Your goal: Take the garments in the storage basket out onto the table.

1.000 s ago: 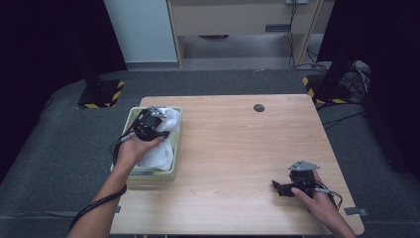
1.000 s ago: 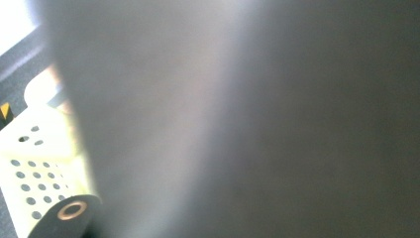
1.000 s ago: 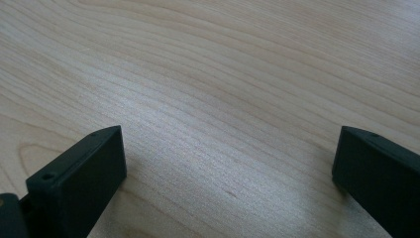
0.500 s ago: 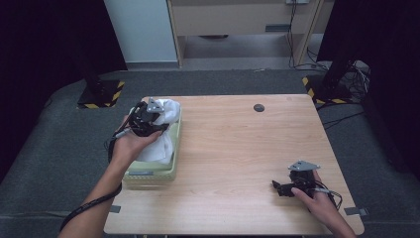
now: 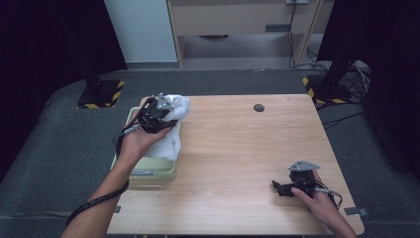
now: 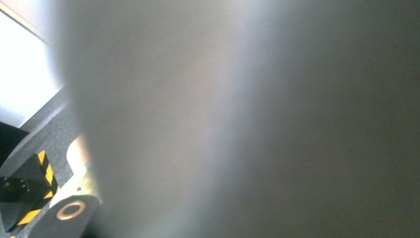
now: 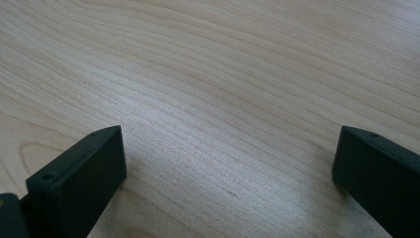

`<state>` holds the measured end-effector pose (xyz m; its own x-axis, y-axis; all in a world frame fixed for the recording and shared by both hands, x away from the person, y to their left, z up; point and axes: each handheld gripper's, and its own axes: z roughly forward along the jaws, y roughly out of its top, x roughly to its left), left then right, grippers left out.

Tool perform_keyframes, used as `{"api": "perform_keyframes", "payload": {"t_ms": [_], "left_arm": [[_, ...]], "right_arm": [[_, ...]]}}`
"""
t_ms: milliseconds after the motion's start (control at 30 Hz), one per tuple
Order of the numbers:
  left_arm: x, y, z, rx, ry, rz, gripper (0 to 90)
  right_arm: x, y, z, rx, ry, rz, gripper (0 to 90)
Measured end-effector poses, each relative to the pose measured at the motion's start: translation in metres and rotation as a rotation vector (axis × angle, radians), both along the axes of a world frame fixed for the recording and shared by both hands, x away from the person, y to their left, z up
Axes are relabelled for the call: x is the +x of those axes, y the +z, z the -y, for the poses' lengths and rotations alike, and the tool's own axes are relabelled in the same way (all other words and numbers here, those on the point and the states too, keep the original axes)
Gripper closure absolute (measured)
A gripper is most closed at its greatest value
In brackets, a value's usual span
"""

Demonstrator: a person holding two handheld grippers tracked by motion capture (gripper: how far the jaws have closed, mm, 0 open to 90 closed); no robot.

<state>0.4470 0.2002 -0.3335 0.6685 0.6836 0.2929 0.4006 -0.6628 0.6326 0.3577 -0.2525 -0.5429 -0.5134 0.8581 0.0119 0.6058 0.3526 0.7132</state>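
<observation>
At the worktop's left edge, the left claw (image 5: 166, 110) grips a white cloth (image 5: 171, 130), which hangs half out of the green bin (image 5: 148, 168). Lift straight up until the trailing end clears the rim, then carry it over the worktop (image 5: 237, 148). The right claw (image 5: 276, 187) rests wide and empty near the right front corner.
</observation>
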Motion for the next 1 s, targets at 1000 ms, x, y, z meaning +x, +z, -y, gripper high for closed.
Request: {"api": "perform_keyframes", "payload": {"t_ms": [1000], "left_arm": [[-0.006,-0.006,0.055,0.046,-0.11,-0.001,61.4]], "right_arm": [[0.0,0.0,0.0,-0.001,0.001,0.0,0.4]]}}
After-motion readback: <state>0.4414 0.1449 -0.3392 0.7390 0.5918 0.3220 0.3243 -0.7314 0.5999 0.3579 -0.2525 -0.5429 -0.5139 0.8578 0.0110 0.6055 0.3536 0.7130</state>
